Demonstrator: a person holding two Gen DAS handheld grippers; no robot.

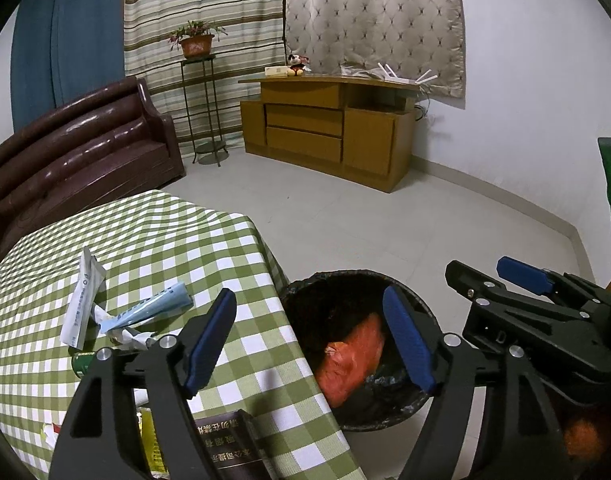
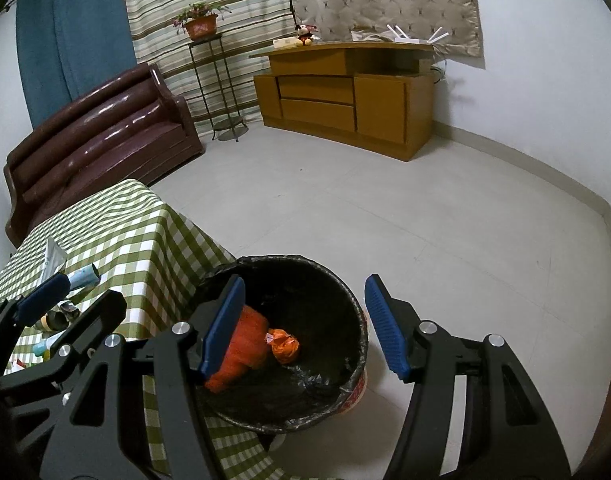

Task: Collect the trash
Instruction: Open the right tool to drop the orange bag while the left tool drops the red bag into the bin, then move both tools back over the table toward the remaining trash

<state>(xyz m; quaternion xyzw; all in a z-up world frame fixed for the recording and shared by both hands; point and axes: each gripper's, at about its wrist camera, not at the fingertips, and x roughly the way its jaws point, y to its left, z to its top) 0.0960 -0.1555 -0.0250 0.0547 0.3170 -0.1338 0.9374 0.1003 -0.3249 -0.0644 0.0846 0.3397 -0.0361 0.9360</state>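
A black-lined trash bin (image 1: 421,304) (image 2: 345,300) stands on the floor at the table's right edge, with an orange bag (image 1: 353,356) (image 2: 245,344) inside. Trash lies on the green checked table (image 1: 153,240): a white packet (image 1: 81,304), a light blue tube (image 1: 153,308), crumpled paper (image 1: 125,336), a green can (image 1: 81,362) and a dark box (image 1: 229,448). My left gripper (image 1: 309,344) is open and empty over the table's edge and the bin. My right gripper (image 2: 305,324) is open and empty above the bin.
A brown sofa (image 1: 77,152) stands behind the table. A wooden cabinet (image 1: 329,128) and a plant stand (image 1: 201,112) are against the far wall. The tiled floor (image 2: 425,220) stretches right of the bin.
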